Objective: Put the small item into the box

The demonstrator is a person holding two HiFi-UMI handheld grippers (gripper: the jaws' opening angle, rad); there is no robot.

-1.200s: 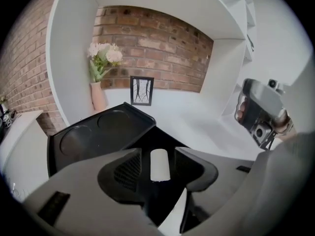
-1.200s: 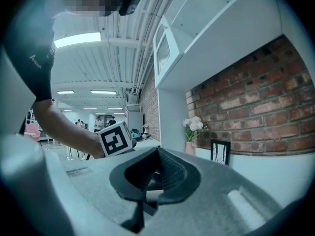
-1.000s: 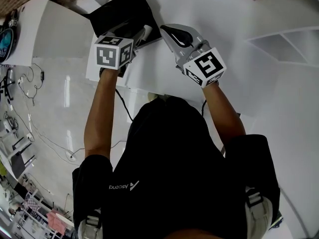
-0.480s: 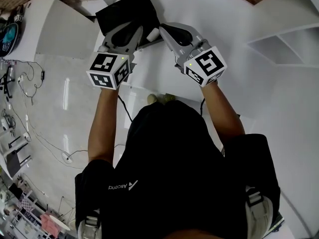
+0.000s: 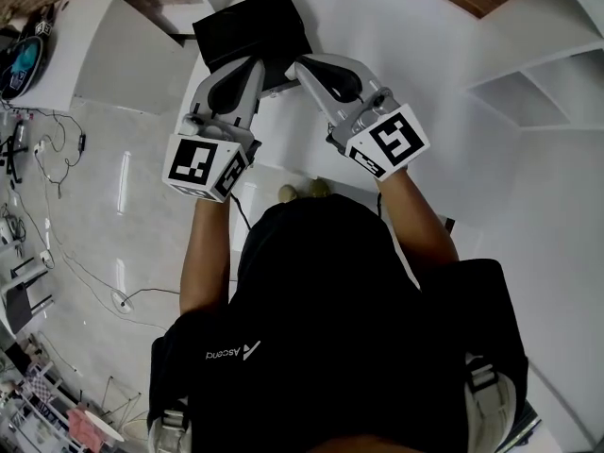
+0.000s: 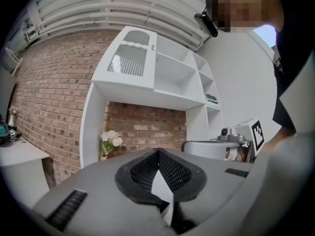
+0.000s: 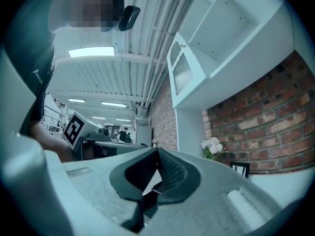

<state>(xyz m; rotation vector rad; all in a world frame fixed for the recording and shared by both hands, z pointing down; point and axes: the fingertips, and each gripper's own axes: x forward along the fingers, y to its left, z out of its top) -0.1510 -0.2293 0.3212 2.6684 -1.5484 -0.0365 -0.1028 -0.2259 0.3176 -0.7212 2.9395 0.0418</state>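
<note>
A black box [image 5: 250, 26] lies on the white table [image 5: 425, 36] at the far side. Both grippers are held up close together just in front of it, tips toward its near edge. My left gripper [image 5: 257, 61] is shut; in the left gripper view its jaws [image 6: 158, 152] meet at the tip with nothing between them. My right gripper [image 5: 294, 64] is shut too, and its jaws [image 7: 157, 150] also meet with nothing showing in them. The small item does not show clearly in any view.
Both gripper views look over the table at a brick wall [image 6: 54, 97], a white shelf unit [image 6: 162, 77], a vase of white flowers [image 6: 109, 140] and a small picture frame [image 7: 239, 168]. White shelves [image 5: 538, 83] stand at the right; cables [image 5: 85, 253] lie on the floor at the left.
The left gripper's marker cube has drawn back toward the person, so its body now shows at full length. The right gripper has hardly moved. A small white thing between the tips is gone from sight.
</note>
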